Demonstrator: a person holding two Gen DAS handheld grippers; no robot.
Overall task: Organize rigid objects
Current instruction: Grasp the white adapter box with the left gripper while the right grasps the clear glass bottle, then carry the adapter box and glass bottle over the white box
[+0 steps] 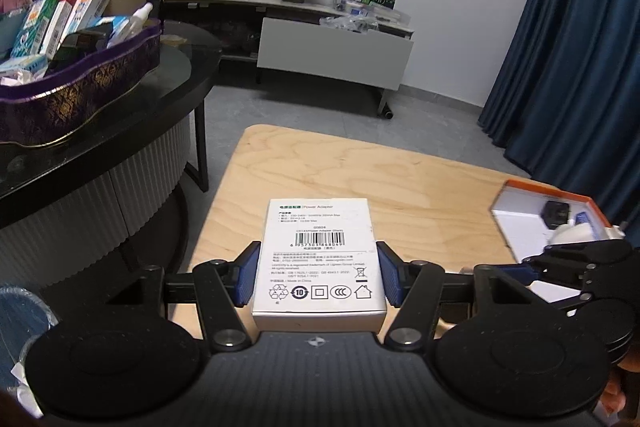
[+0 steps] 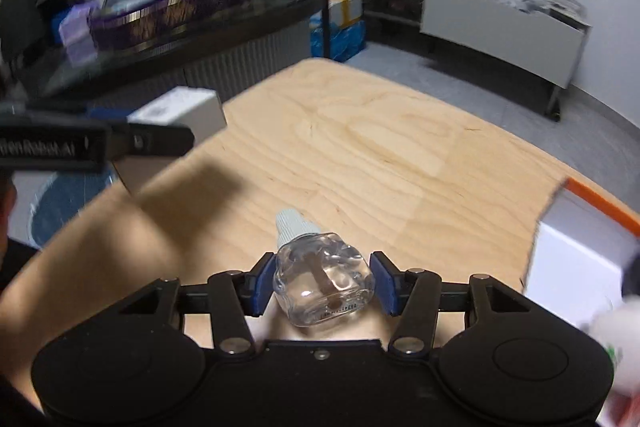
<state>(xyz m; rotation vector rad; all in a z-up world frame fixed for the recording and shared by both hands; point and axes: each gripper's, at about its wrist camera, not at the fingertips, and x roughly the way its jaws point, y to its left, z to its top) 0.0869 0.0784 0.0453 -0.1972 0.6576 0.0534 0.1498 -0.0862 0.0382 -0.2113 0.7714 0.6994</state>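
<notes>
A light wooden surface [image 2: 360, 155] spans both views. Above it the left gripper [image 1: 318, 273] has its jaws clamped on a white power adapter box [image 1: 320, 259]. The right gripper [image 2: 322, 285] has its jaws pressed against a small clear bottle [image 2: 322, 279] with a ribbed cap.

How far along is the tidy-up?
Done: the orange-edged box already holds a few items. In hand: left gripper clamps the power adapter box; right gripper is around the clear bottle. Left: stowing both.
</notes>
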